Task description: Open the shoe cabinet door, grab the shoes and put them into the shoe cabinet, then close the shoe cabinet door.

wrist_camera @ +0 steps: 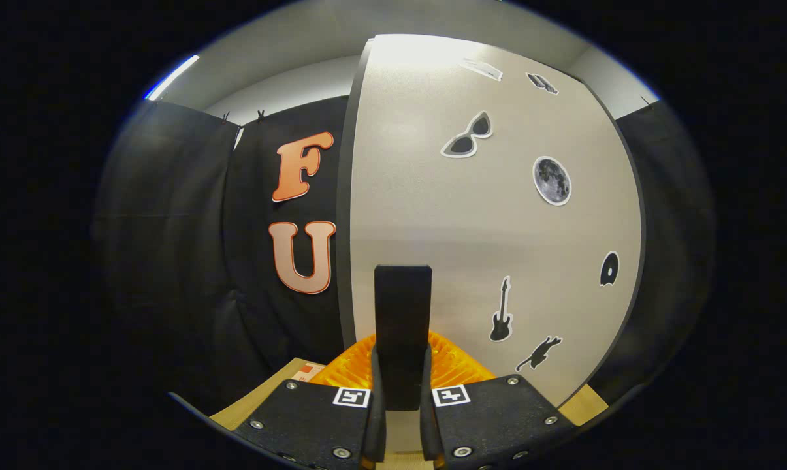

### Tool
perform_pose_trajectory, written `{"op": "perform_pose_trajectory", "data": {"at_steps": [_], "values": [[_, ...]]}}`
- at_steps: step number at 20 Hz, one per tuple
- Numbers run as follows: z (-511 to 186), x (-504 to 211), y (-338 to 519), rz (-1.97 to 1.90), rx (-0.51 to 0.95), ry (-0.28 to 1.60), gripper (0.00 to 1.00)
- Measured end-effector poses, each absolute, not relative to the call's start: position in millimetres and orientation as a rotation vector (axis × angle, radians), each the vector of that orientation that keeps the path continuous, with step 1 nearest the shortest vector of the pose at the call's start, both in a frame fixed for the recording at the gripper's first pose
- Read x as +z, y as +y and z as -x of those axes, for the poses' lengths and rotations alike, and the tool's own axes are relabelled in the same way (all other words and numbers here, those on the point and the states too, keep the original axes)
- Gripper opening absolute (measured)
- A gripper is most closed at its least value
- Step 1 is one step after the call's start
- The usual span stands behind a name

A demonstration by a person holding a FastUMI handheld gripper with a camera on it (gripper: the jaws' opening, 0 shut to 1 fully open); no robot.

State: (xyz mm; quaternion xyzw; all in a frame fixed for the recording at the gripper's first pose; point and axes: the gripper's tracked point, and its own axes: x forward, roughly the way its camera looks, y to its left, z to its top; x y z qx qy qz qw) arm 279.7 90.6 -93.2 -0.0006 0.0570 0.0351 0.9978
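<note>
Your tool point(403, 398): fingers clamped on the dark door handle point(403, 313) | shoe cabinet door point(484, 222) right ahead, stickers showing

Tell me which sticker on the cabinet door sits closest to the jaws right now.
The guitar sticker, upright just right of the black handle the gripper is shut on. The cat sticker lies farther right; the moon sticker higher up.

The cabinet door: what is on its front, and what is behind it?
On the cabinet door are stickers and a black handle, which the tongs clamp. The door covers whatever is behind it, so the inside cannot be seen.
</note>
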Motion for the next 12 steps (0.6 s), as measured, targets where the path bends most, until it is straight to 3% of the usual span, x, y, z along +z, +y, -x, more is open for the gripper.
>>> {"op": "perform_pose_trajectory", "data": {"at_steps": [12], "values": [[-213.9,-78.5,62.0,0.011,0.08,0.12,0.2]]}}
